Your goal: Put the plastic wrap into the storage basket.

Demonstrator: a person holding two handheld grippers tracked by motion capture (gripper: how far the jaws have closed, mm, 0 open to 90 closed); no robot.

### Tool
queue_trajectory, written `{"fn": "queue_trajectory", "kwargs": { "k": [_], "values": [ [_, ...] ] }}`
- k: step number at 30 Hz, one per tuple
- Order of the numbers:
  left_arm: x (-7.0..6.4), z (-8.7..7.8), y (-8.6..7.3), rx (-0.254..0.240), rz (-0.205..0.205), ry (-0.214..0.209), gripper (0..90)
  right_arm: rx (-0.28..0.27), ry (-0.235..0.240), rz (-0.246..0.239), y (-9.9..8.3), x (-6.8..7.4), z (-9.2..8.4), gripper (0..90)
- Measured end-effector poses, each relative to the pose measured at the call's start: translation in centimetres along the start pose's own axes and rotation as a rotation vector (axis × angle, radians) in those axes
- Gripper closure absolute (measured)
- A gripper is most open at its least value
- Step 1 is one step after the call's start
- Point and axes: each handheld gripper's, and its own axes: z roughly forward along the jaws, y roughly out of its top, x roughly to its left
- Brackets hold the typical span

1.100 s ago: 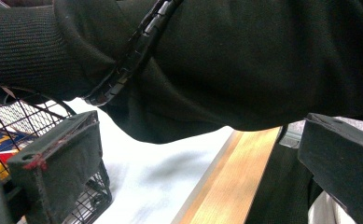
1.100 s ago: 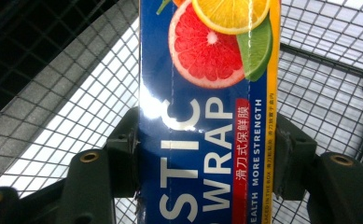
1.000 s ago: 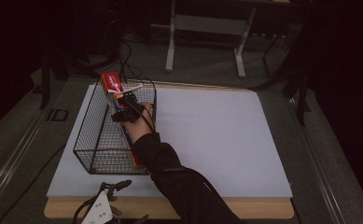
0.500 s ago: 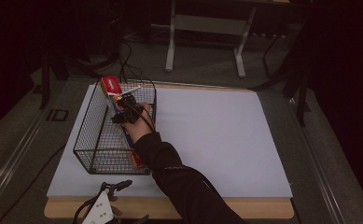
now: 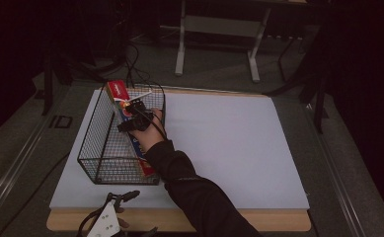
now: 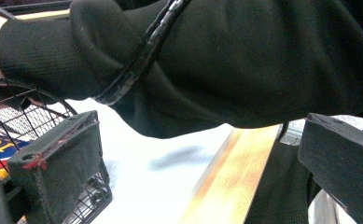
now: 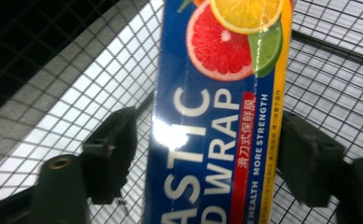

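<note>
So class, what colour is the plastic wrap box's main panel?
Blue on the plastic wrap box, clearest in the right gripper view.

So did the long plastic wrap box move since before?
No. The plastic wrap box lies in the same spot in the wire basket, one end over the far rim. The right gripper has just been opening around it.

Wire basket (image 5: 100,158) sitting on the table's (image 5: 229,148) left part; plastic wrap box (image 5: 125,111) leaning inside it, along its right wall.
</note>
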Motion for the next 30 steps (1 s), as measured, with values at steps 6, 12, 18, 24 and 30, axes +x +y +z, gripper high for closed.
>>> {"fn": "queue_trajectory", "kwargs": {
  "k": [6,12,18,24,30],
  "values": [
    [0.0,0.0,0.0,0.003,0.000,0.000,0.2,-0.011,0.036,-0.056,0.0,-0.1,-1.5,16.5],
    [0.0,0.2,-0.1,0.010,0.001,0.000,0.2,-0.063,0.073,-0.084,0.0,-0.6,-4.2,15.8],
    [-0.1,0.4,-0.1,0.017,0.004,0.002,0.2,-0.103,0.071,-0.121,-0.6,-1.5,-7.3,16.0],
    [0.0,0.6,-0.1,0.023,0.002,-0.001,0.2,-0.145,0.092,-0.114,-1.6,-3.0,-9.9,16.0],
    [-0.1,0.8,-0.1,0.027,0.007,-0.007,0.2,-0.183,0.069,-0.113,-3.4,-4.6,-11.8,18.2]
  ]
}}
